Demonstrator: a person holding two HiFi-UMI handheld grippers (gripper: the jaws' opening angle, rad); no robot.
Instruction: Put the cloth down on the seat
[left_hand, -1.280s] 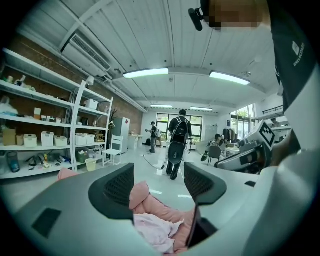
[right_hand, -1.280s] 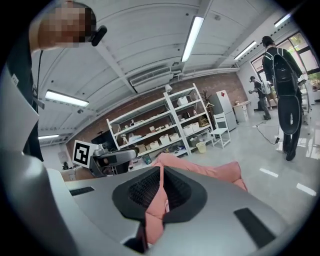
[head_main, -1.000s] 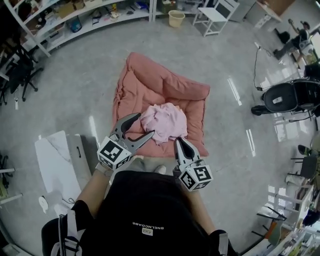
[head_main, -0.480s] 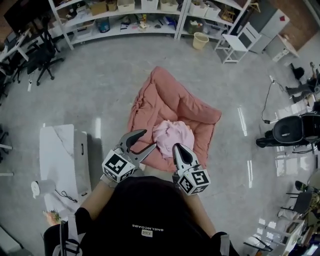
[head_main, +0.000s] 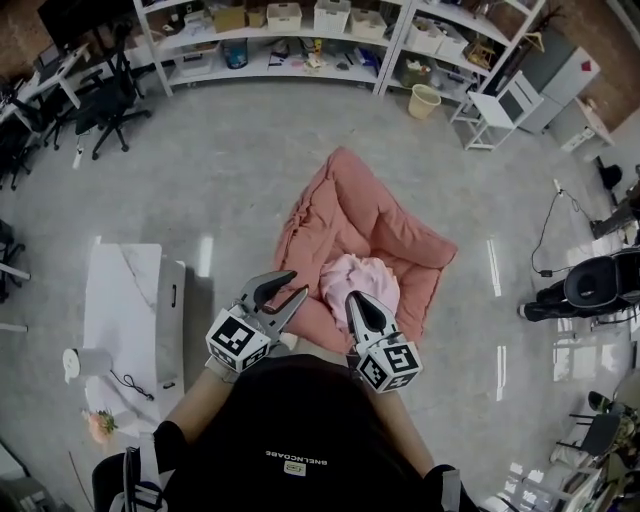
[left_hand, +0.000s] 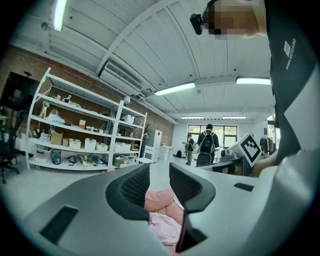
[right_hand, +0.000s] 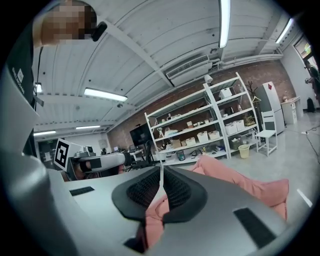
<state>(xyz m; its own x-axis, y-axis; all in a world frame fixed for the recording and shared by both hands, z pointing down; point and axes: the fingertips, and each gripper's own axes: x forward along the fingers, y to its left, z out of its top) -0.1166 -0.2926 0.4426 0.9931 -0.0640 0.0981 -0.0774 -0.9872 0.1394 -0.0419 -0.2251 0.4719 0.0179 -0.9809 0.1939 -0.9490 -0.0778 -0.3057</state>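
Note:
A crumpled light pink cloth (head_main: 361, 279) lies on the salmon floor seat (head_main: 350, 215), free of both grippers. My left gripper (head_main: 292, 286) hovers just left of the seat's near edge. Its jaws have just been closing and still stand apart with nothing between them. My right gripper (head_main: 354, 300) is shut and empty, its tip just short of the cloth's near side. The left gripper view shows the cloth (left_hand: 162, 227) and seat (left_hand: 161, 199) low between the left gripper's (left_hand: 159, 182) jaws. In the right gripper view the seat (right_hand: 240, 182) stretches beyond the right gripper (right_hand: 161, 187).
A white low table (head_main: 125, 310) stands on the grey floor to the left. Shelves (head_main: 280, 30) line the far wall, with a bin (head_main: 425, 100) and a white chair (head_main: 500, 105) beside them. Black office chairs (head_main: 100, 105) stand far left. People (left_hand: 207, 145) stand far off.
Both grippers have drawn back from the cloth toward my body. The left jaws have narrowed from wide apart. The cloth stays on the seat.

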